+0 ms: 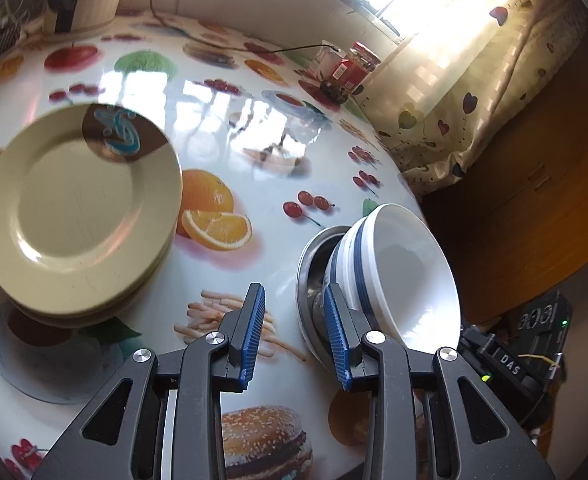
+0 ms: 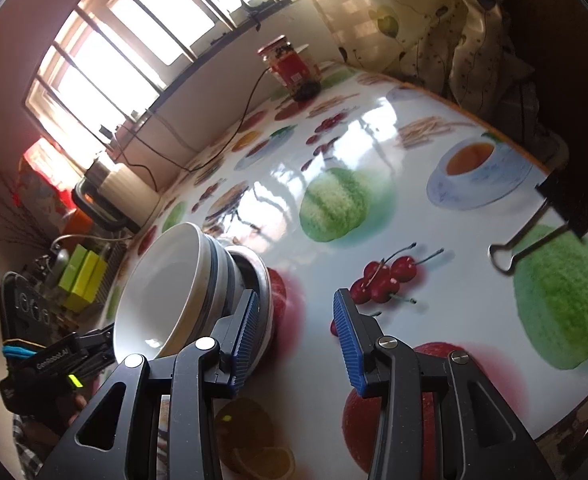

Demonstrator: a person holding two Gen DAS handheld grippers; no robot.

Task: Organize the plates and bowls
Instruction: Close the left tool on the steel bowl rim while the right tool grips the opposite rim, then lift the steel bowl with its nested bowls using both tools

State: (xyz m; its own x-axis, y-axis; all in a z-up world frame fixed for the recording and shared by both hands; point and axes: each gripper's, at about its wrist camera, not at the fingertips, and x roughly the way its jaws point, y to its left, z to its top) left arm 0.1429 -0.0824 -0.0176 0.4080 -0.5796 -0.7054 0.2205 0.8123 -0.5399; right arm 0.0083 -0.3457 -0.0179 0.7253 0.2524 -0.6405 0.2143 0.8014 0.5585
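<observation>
Left wrist view: both hand-held grippers (image 1: pixel 295 334) (image 2: pixel 295 340) gape empty; seat the white blue-banded ceramic bowl (image 1: pixel 397 264) squarely inside the steel bowl (image 1: pixel 313 264).

Looking steeply down from close above the tabletop (image 1: pixel 222 92) along each tool, left view facing the plates (image 1: pixel 78 208), right view facing the window (image 2: pixel 134 40), both sharing the tilted bowls (image 1: pixel 389 268).

"DAS" on the right claw's black body (image 1: pixel 509 364), "GenRobot.AI" on the left claw's black body (image 2: pixel 52 360)
</observation>
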